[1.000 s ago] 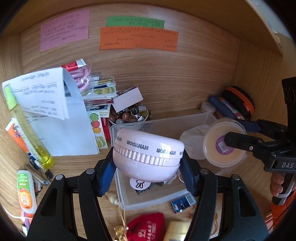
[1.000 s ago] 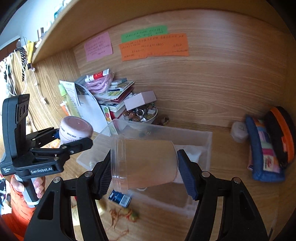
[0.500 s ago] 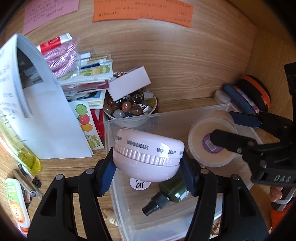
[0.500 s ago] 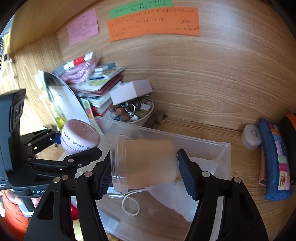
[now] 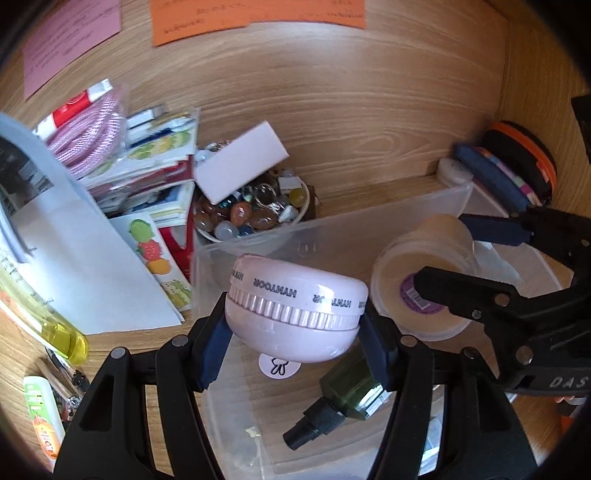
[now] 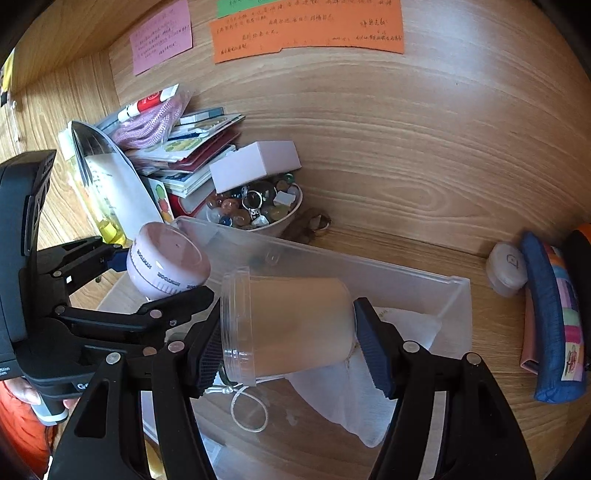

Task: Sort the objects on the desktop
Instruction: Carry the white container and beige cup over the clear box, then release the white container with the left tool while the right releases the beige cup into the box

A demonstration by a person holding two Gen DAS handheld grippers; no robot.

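Wood panelling is backing the desk, with three notes stuck up — one pink (image 6: 161,36), one green (image 6: 258,5), one orange (image 6: 306,31). Two grippers are working over one clear bin (image 6: 424,291). Left gripper (image 5: 295,334) is clamping a pink case (image 5: 295,310) between its blue pads, holding it just above the bin's near-left end. Right gripper (image 6: 291,339) is gripping a jar (image 6: 291,326) lying on its side, lid to the left, also over the bin. Sitting inside the bin: one green bottle (image 5: 343,397) with a black cap, one white sticker (image 5: 279,367), a white cloth (image 6: 369,387) and a loop of cord (image 6: 247,410). Behind the bin, one bowl (image 6: 273,225) is brimming with beads, a white box (image 6: 255,164) resting on top — beside it a stack of booklets (image 6: 199,155). Two pouches (image 6: 554,314) are leaning at the far right, a small round white case (image 6: 508,264) just beside them.
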